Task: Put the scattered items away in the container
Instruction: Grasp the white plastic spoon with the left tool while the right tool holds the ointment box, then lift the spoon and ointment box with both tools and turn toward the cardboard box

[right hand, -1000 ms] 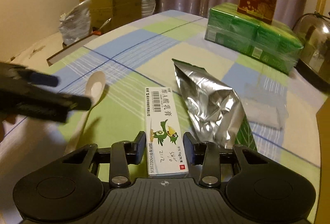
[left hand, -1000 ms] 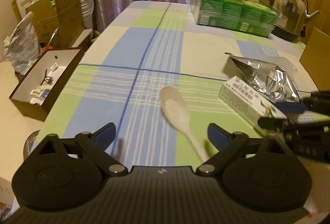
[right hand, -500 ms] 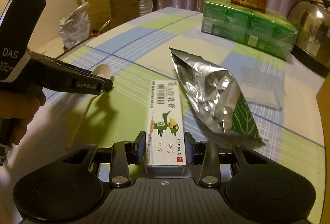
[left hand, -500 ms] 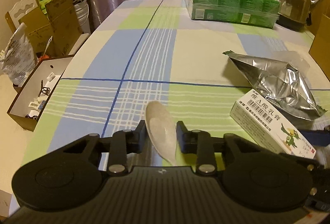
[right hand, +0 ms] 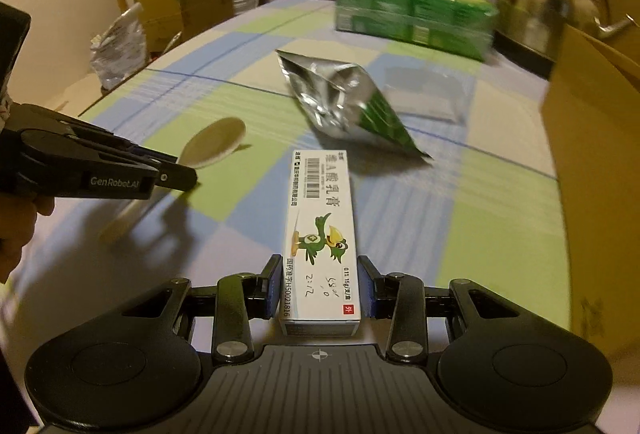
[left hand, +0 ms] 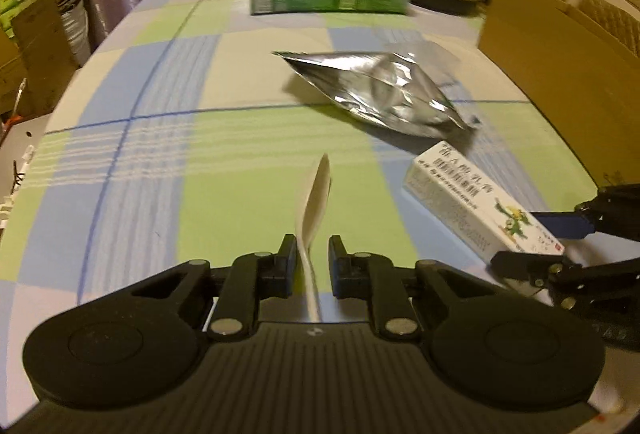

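Observation:
My left gripper [left hand: 313, 261] is shut on a white plastic spoon [left hand: 314, 200], held edge-up above the checked tablecloth; it also shows in the right wrist view [right hand: 214, 147]. My right gripper [right hand: 319, 288] is shut on a white ointment box [right hand: 320, 218] with a green bird print, lifted off the table; the box also shows in the left wrist view [left hand: 480, 208]. A silver foil pouch [right hand: 344, 100] lies on the cloth ahead. A brown cardboard box [right hand: 596, 162] stands at the right table edge.
A green shrink-wrapped pack [right hand: 412, 16] with a dark red box on top sits at the far end. A steel kettle [right hand: 550, 10] stands far right. A clear plastic wrapper [right hand: 426, 94] lies behind the pouch. Cartons and bags [right hand: 168, 14] stand on the floor at left.
My left gripper closed on the spoon, lifted it and turned it on edge, swinging right. My right gripper raised the ointment box and moved toward the cardboard box.

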A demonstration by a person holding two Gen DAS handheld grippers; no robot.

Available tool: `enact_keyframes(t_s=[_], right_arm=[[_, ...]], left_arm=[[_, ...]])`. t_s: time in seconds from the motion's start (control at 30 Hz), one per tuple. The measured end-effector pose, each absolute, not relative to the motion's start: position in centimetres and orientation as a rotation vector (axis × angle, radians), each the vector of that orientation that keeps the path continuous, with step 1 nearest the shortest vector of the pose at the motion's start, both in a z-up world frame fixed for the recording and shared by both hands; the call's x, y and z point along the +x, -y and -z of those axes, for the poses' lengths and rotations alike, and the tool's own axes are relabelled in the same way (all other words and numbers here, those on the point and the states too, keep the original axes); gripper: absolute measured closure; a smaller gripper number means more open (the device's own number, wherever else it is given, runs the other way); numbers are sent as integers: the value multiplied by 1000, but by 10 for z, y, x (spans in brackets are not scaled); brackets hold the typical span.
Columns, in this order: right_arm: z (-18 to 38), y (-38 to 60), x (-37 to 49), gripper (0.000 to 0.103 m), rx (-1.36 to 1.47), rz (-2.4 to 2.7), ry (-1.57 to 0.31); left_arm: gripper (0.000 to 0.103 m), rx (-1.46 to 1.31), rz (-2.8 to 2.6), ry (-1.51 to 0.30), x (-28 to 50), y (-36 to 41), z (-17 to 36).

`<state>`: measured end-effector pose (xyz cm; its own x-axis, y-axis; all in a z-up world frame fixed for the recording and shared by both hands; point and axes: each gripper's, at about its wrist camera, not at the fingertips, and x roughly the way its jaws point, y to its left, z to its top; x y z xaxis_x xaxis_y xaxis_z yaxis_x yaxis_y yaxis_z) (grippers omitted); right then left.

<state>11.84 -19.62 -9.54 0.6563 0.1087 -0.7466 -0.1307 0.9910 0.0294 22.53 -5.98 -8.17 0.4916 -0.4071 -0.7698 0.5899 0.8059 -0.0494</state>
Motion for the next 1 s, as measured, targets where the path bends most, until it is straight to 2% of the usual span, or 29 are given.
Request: enact_keyframes(t_s=[0.27,0.33,0.37,0.4,0.43,0.5,0.6,0.83,0.9,1.0], right_arm=[[98,200,112,67,-9,-121,-836],[98,200,115,65,-4,-121,-830],[99,200,117,58,-3,-119,-829],[100,200,119,47,0,-118,-828],[101,201,120,44,5,-120,-826],[101,201,123,43,11,-127,-824],[102,201,125,42,16,-128,-822],[102,200,127,42,29,-126,-815],[102,201,127,42,33,-124,-812],[100,202,124,42,39,-124,-807]], left_arm=[[87,260,605,-849,237,66,82],[87,268,609,-853,246,69,83],[85,277,610,-852,250,72,83],[81,287,612,-852,253,74,83],[78,296,614,-852,256,77,83],[64,313,623,-840,260,82,83],[56,387,613,-791,259,91,81],[60,424,572,-790,263,98,85],[74,405,577,-791,263,97,86],[75,394,578,-792,261,95,86]])
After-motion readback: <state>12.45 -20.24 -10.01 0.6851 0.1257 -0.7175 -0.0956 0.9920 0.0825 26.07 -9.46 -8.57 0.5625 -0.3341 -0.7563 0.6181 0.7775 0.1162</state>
